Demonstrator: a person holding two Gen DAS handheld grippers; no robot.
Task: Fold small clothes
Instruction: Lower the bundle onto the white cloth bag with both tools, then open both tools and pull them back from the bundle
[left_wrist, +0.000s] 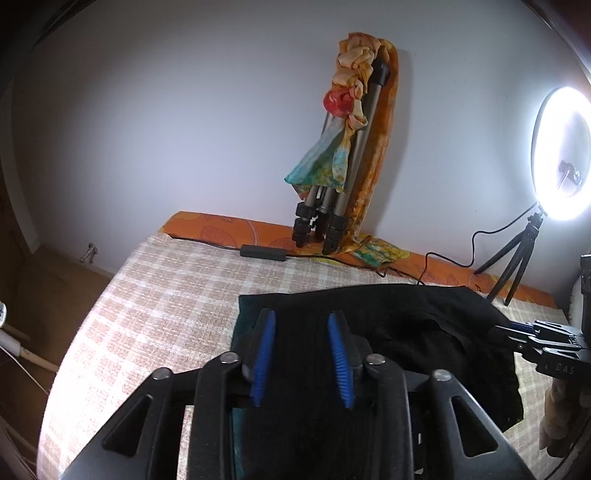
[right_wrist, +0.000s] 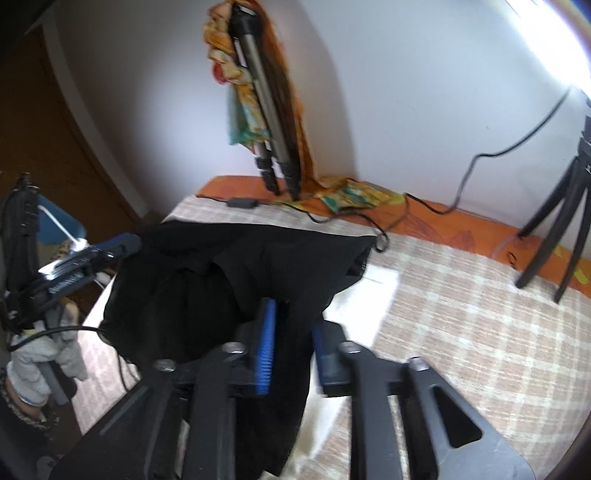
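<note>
A black garment lies rumpled on a checked bedcover. My left gripper is over its left part with blue pads spread and cloth lying between and under them. In the right wrist view my right gripper has the black garment running between its blue pads, lifted and draped. The jaws stand partly apart with the cloth between them. The left gripper's fingertips also show at the garment's left corner in the right wrist view. The right gripper shows at the right edge of the left wrist view.
A folded tripod wrapped in colourful cloth leans on the wall at the bed's far edge. A ring light on a small tripod stands at the far right with a black cable. A white cloth lies under the garment.
</note>
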